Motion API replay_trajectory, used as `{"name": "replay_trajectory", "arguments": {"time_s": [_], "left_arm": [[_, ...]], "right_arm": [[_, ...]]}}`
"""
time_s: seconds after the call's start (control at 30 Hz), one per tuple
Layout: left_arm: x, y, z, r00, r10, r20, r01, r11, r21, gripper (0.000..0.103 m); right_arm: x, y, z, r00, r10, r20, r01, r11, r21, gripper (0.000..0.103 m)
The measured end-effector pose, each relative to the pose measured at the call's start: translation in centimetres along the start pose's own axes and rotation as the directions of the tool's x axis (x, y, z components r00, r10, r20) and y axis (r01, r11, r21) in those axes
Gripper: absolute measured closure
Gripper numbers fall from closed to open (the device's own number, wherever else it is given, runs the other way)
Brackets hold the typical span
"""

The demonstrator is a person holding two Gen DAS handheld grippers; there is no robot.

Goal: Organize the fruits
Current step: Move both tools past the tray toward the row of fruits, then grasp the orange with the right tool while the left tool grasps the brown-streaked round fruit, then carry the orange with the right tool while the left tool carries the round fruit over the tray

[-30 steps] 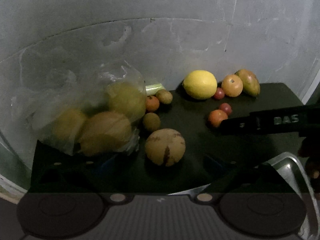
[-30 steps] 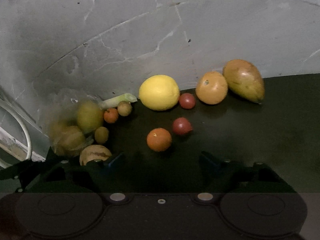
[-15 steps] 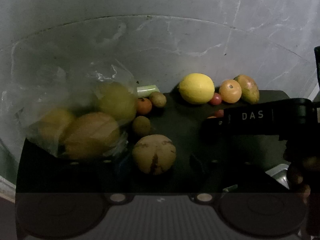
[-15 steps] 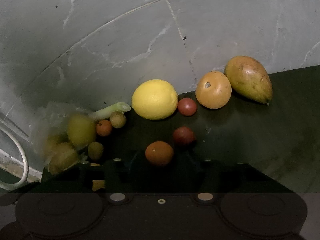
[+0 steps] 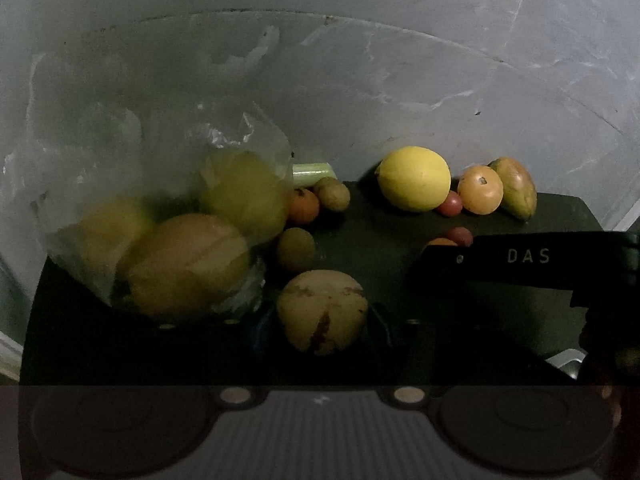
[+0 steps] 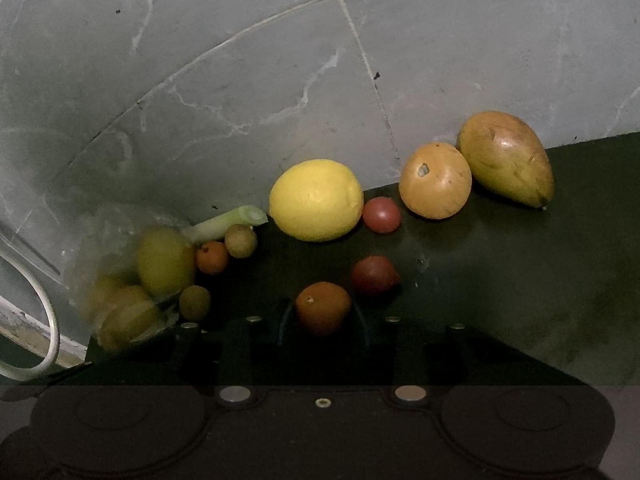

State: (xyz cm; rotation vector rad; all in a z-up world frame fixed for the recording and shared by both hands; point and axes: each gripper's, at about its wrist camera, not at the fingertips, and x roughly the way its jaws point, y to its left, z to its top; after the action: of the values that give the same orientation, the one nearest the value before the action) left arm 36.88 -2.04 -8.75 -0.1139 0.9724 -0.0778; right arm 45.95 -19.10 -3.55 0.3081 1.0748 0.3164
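Straddling the small orange fruit point(image 6: 322, 307) on the table point(image 6: 500, 280), the right gripper point(image 6: 322, 326) has fingers apart; closing off-centre could roll it into the red fruit point(image 6: 374, 275) just beyond.

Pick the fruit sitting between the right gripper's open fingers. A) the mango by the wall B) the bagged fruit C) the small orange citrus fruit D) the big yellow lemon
C: in the right wrist view the small orange citrus fruit lies between the fingers of the right gripper, whose jaws stand apart on either side of it; the lemon sits farther back by the wall.
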Motion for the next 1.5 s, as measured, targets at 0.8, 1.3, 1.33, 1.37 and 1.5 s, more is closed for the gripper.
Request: {"name": "replay_trajectory", "arguments": {"time_s": [0.8,1.3,1.33,1.37,1.5], "left_arm": [[-5.8,0.2,-2.8,0.996,-0.063,0.063,0.063,0.998,0.004,0.050],[-10.5,2.3,-5.9,0.992,-0.119,0.046,0.114,0.988,0.102,0.050],[-10.9,2.4,-6.2,0.991,-0.126,0.041,0.121,0.986,0.112,0.050],[-11.1,2.5,-6.4,0.991,-0.130,0.034,0.125,0.985,0.121,0.050],[-11.9,2.8,-7.2,0.990,-0.143,0.006,0.141,0.978,0.153,0.050]], "right_arm": [[-8.3,2.8,-6.0,0.994,-0.009,0.107,0.022,0.993,-0.113,0.071],[-12.7,4.7,-12.0,0.999,0.032,0.008,-0.028,0.961,-0.277,0.071],[-12.9,4.9,-12.3,0.999,0.043,-0.010,-0.044,0.955,-0.294,0.071],[-13.0,5.1,-12.6,0.998,0.059,-0.033,-0.066,0.948,-0.310,0.071],[-13.1,6.4,-13.9,0.988,0.091,-0.123,-0.131,0.917,-0.377,0.071]]}}
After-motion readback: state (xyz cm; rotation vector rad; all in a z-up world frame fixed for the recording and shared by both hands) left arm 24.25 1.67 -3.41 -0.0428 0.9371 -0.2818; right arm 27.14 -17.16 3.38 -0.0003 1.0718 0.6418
